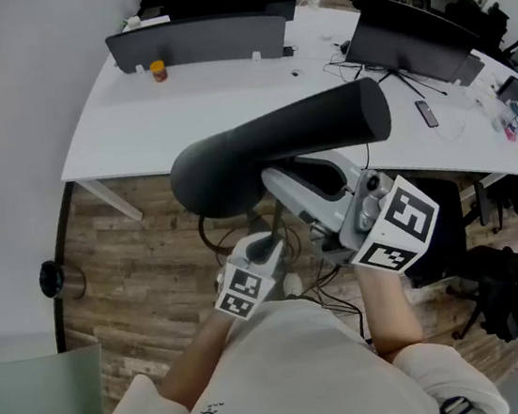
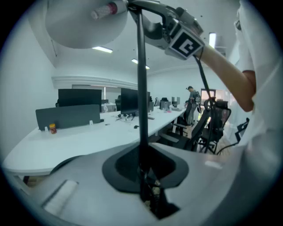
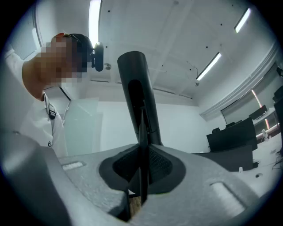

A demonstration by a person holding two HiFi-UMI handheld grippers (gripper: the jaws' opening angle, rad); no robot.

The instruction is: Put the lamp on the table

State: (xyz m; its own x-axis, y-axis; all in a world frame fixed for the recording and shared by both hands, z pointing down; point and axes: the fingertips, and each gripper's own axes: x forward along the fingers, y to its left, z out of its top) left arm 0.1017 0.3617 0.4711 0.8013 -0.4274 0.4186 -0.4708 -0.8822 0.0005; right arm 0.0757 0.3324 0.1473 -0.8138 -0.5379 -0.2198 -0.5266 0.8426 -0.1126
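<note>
Carrying step: left gripper (image 2: 148, 194) and right gripper (image 3: 141, 194) both pinch the lamp (image 1: 279, 146). Next, I think, it needs setting upright on the far table (image 1: 180, 108).

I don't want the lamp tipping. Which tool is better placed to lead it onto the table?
Right, probably. The right tool grips the lamp high, near its shade, closer to the table; the left tool clamps the thin pole lower, suiting steadying.

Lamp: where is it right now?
Head view, centre: the lamp is airborne, held by the left gripper and right gripper over the wooden floor, just short of the white table.
</note>
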